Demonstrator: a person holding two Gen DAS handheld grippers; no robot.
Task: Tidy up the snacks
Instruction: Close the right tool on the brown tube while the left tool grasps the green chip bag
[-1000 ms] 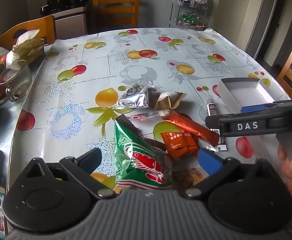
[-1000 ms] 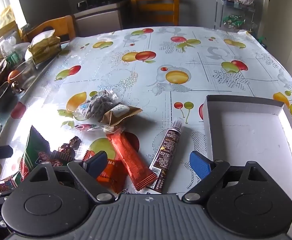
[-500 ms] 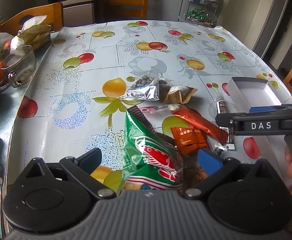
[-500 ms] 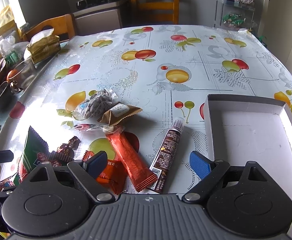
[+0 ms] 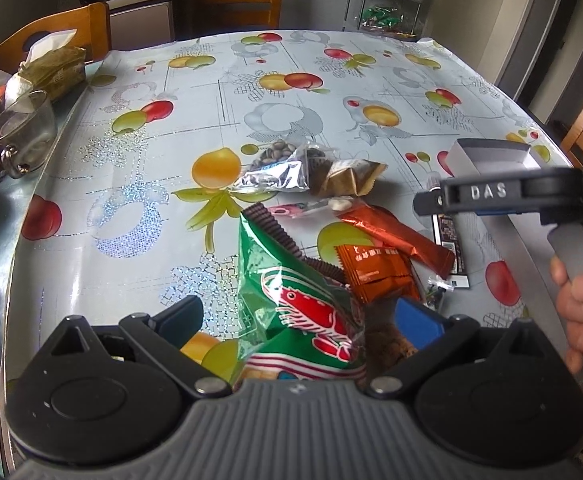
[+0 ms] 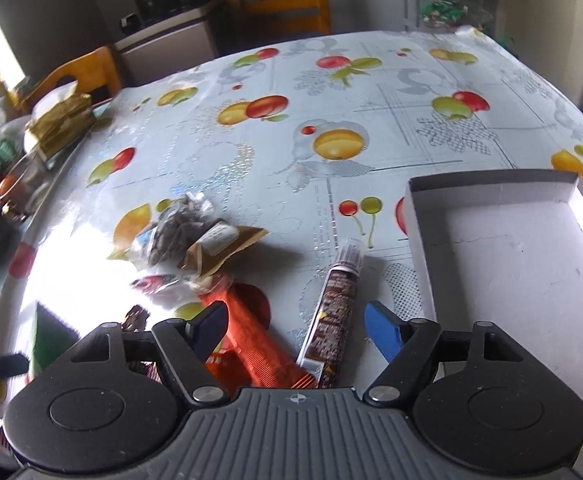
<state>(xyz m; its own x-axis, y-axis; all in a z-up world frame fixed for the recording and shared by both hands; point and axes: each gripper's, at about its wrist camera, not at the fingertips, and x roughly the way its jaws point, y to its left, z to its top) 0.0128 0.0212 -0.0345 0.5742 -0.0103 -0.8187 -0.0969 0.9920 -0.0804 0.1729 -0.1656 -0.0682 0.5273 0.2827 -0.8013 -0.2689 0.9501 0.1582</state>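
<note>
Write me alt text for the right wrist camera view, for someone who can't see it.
The right gripper, jaws just narrowed but not pressing anything, hangs over a brown chocolate tube and a long orange wrapper on a fruit-print tablecloth. An empty white box sits to the right; a bag of seeds and a brown packet lie behind the wrapper.

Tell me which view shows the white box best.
The right wrist view: the white box fills its right side, with floor and walls visible and nothing inside. In the left wrist view only its far end shows, the rest hidden behind the right gripper.
</note>
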